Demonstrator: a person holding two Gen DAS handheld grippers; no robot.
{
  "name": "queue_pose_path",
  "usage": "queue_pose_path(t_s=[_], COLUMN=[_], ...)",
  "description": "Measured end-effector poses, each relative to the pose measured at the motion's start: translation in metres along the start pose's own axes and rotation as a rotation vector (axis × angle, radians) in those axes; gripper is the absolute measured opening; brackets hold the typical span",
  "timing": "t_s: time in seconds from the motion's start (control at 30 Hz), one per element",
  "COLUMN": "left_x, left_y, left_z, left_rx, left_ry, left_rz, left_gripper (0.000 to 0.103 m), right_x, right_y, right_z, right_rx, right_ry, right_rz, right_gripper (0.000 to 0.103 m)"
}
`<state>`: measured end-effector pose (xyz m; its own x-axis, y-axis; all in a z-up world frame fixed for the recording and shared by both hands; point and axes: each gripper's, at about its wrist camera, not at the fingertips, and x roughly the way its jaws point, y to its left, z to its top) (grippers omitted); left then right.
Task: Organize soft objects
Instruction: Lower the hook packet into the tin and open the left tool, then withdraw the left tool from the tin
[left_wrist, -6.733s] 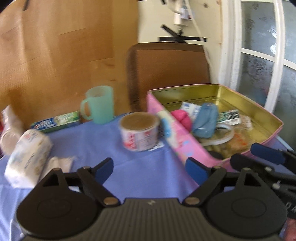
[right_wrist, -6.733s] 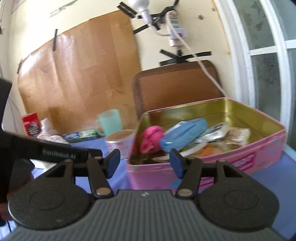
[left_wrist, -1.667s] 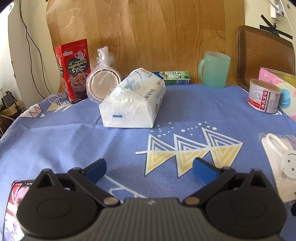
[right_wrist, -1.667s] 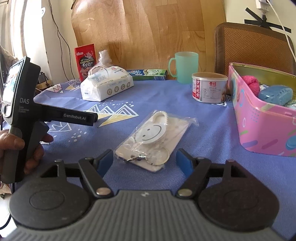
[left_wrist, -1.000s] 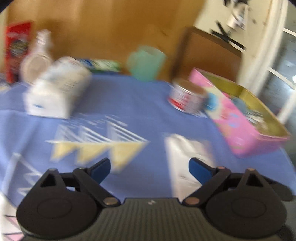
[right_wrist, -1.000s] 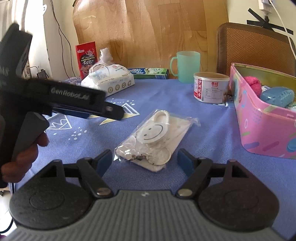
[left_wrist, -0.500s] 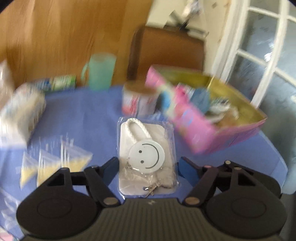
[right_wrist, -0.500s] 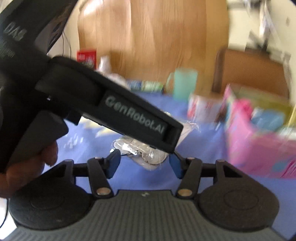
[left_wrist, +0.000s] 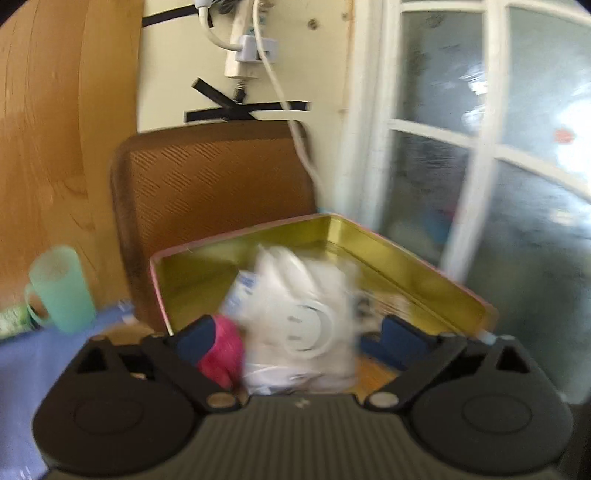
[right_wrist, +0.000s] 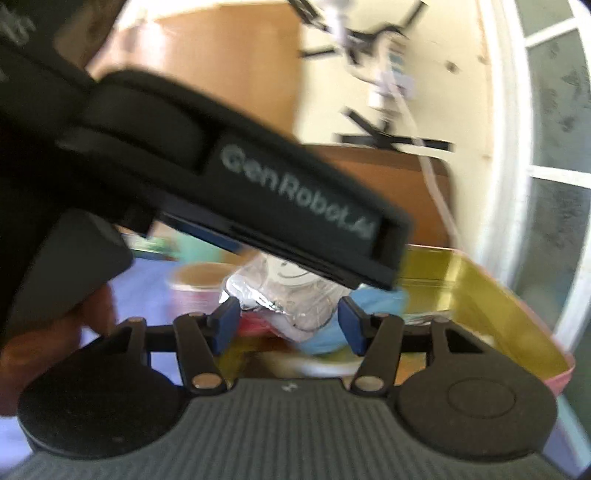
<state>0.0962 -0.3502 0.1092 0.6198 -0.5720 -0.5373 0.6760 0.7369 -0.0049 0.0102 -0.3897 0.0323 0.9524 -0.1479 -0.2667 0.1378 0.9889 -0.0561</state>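
The clear bag with the white smiley charm (left_wrist: 301, 325) is blurred, sitting between my left gripper's (left_wrist: 297, 338) wide-apart blue pads over the pink tin (left_wrist: 369, 243) with a gold inside. The pads do not touch the bag, so the left gripper is open. A pink soft ball (left_wrist: 221, 354) lies in the tin by the left pad. In the right wrist view the left gripper's black body crosses the frame above the bag (right_wrist: 288, 291). My right gripper (right_wrist: 288, 325) is open and empty just before the tin (right_wrist: 491, 295). A blue soft item (right_wrist: 373, 306) lies inside.
A brown chair back (left_wrist: 207, 192) stands behind the tin. A green mug (left_wrist: 59, 288) and a toothpaste box stand left on the blue cloth (left_wrist: 33, 369). A round can (right_wrist: 195, 284) is left of the tin. A window (left_wrist: 498, 147) is at the right.
My left gripper took the smiley bag off the cloth and carried it right, over the tin, where its pads now stand apart from it. My right gripper followed toward the tin.
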Motion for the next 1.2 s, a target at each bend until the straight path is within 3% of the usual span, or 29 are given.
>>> queue_pose_path(t_s=[0.07,0.1,0.2,0.43,0.7,1.2], left_x=[0.016,0.018,0.017,-0.005,-0.061,-0.138], left_y=[0.002,0.005,0.016,0.021,0.019,0.026], left_z=[0.005,0.005,-0.004,-0.025,-0.047,-0.101], left_rx=[-0.011,-0.037,-0.097,-0.076,-0.052,-0.073], left_ry=[0.026,0.039,0.055,0.088,0.071,0.079], left_rz=[0.079,0.084,0.079,0.177,0.201,0.221], left_gripper=[0.1,0.1,0.1,0.1,0.103,0.103], right_x=[0.022,0.024,0.007,-0.023,-0.066,-0.116], right_y=[-0.013,-0.023,-0.041,-0.039,-0.024,0.021], right_z=[-0.001,-0.002,-0.007,-0.02,-0.021,-0.021], right_rx=[0.002,0.033,0.122,0.242,0.46,0.501], right_ry=[0.041,0.051,0.015,-0.013,-0.035,-0.03], right_rz=[-0.102,-0.106,-0.072,-0.037,-0.008,0.04], right_gripper=[0.063,0.063,0.062,0.063,0.069,0.076])
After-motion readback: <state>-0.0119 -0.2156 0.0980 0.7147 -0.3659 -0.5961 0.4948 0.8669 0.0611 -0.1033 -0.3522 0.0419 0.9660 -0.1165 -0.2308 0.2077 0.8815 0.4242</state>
